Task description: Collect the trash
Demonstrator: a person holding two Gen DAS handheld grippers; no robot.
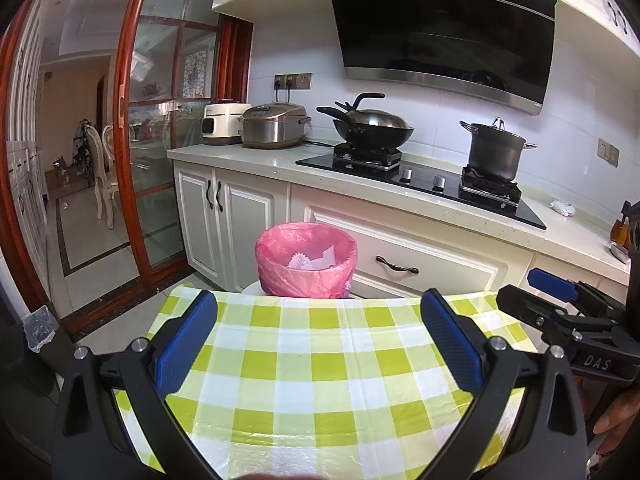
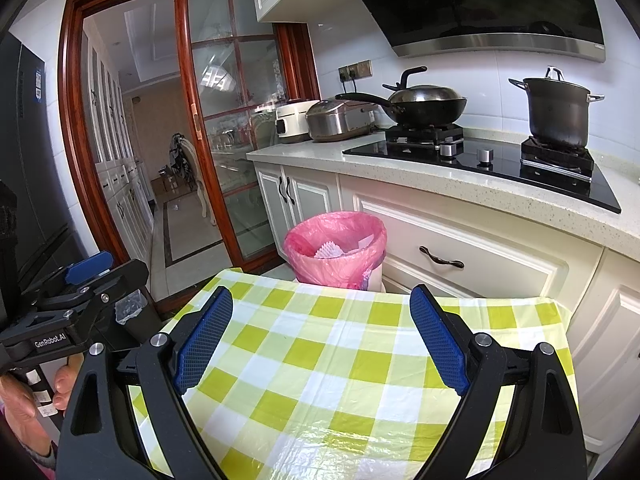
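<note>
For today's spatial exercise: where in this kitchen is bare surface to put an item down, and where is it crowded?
Free: the green-and-white checked tablecloth, between both open grippers; the pale countertop strip fronting the black glass hob. Crowded: the corner holding the two rice cookers, and the burners under the wok and dark stockpot.

Tablecloth (image 1: 320, 360): lime-green and white check, lower centre. Bin liner (image 1: 306, 260): translucent pink, white paper (image 1: 312, 261) inside. Gripper pads (image 1: 186, 344): blue, textured; frames black. Cabinets (image 1: 236, 216): cream-white. Hob (image 1: 420, 180): gloss black. Door frame (image 1: 128, 120): red-brown wood, left.
</note>
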